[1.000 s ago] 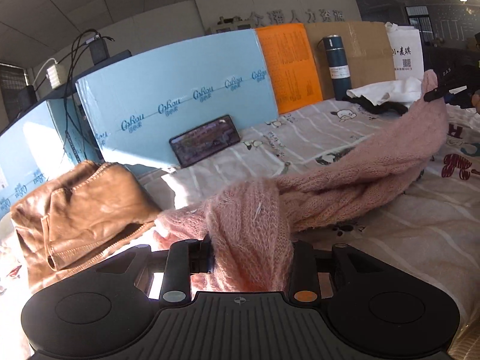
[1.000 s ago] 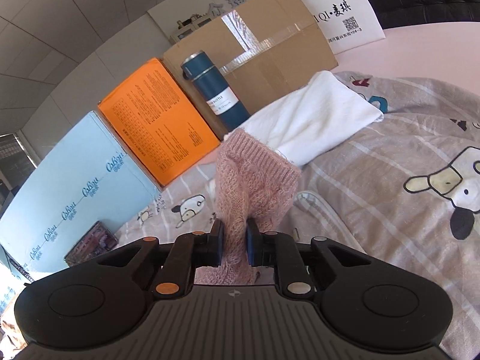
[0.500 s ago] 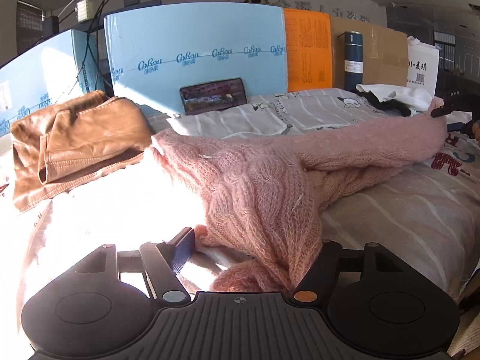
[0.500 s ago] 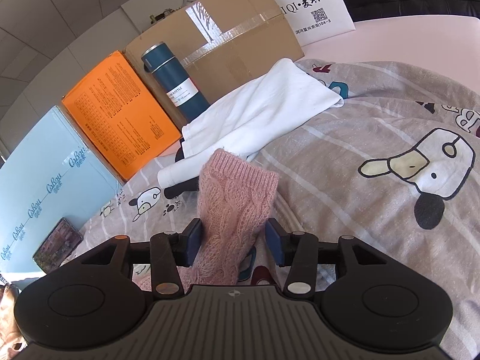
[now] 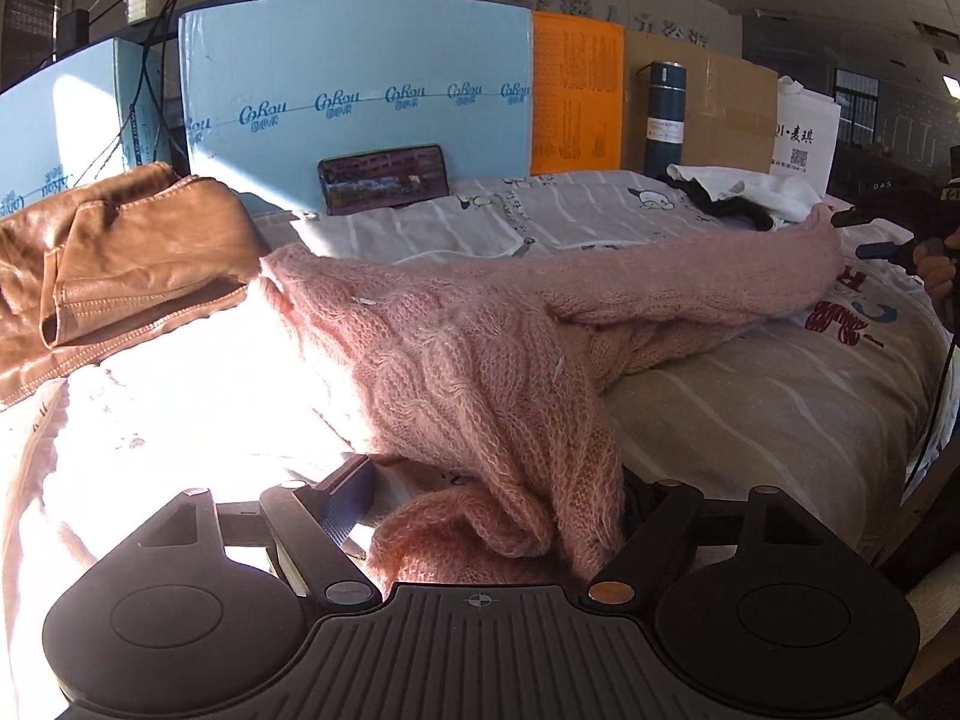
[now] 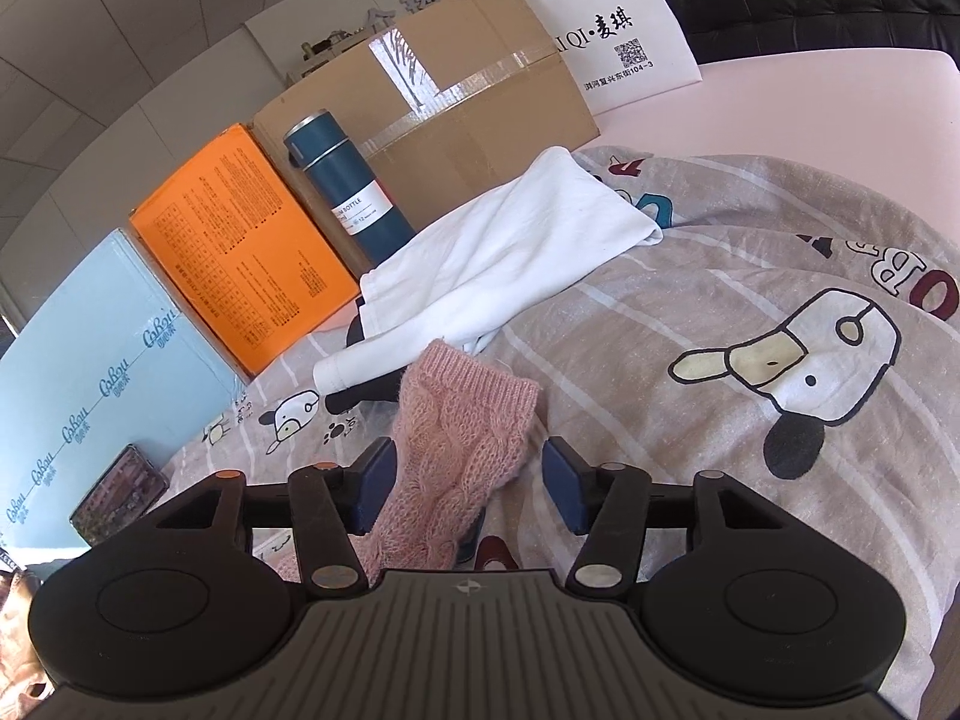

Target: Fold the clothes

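Two grippers stand over one pink knitted sweater [image 5: 480, 348], and both have their fingers spread with nothing clamped. In the left wrist view the left gripper [image 5: 492, 504] fills the bottom of the frame; bunched knit lies heaped in the gap between its fingers, but the left pad stands clear of the wool, so it holds nothing. In the right wrist view the right gripper [image 6: 468, 483] sits at lower centre with a sleeve cuff [image 6: 468, 420] lying flat between its parted fingers, beside the left pad and well short of the right one.

The sweater lies across the cartoon-print bedsheet [image 6: 750, 276], body crumpled in the middle of the left wrist frame and one sleeve stretched out toward the right edge. A brown leather jacket [image 5: 114, 264] sits at the left of that frame, touching the sweater's far corner; a white garment [image 6: 510, 252] lies in the centre of the right wrist frame, just above the cuff.

As I judge it, the step in hand is laying the sweater out, or a pause between two folds; the pictures fit either. The body is bunched rather than flat, so any next grip calls for a clean hold on a single edge or cuff, not a pinch through several loose, stretchy layers at once.
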`<action>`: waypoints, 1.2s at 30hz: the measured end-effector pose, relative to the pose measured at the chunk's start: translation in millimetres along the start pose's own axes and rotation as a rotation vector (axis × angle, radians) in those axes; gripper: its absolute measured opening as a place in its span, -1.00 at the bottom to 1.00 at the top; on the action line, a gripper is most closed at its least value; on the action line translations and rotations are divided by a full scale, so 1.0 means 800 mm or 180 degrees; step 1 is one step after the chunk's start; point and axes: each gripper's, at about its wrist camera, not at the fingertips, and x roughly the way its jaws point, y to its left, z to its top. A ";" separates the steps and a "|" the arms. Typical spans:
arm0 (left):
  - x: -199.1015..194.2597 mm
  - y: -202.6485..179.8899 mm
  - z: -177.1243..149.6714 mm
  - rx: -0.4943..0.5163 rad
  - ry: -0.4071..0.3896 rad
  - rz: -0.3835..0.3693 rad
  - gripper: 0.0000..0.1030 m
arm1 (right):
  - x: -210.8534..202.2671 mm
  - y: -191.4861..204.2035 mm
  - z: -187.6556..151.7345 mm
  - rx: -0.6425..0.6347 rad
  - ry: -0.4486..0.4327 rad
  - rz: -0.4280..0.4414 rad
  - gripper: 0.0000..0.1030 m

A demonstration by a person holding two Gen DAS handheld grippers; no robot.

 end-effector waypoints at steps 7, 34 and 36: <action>-0.009 0.002 0.019 0.0009 -0.0251 0.0488 -0.70 | -0.006 0.017 0.006 -0.0215 -0.0161 0.0096 -0.86; 0.130 0.054 0.195 0.0071 -0.1064 0.1301 -0.70 | 0.040 0.035 0.023 -0.0206 0.0207 0.0299 -0.21; 0.143 0.062 0.206 0.0055 -0.1007 0.1354 -0.69 | 0.053 0.044 0.032 -0.0141 0.0202 0.0346 -0.22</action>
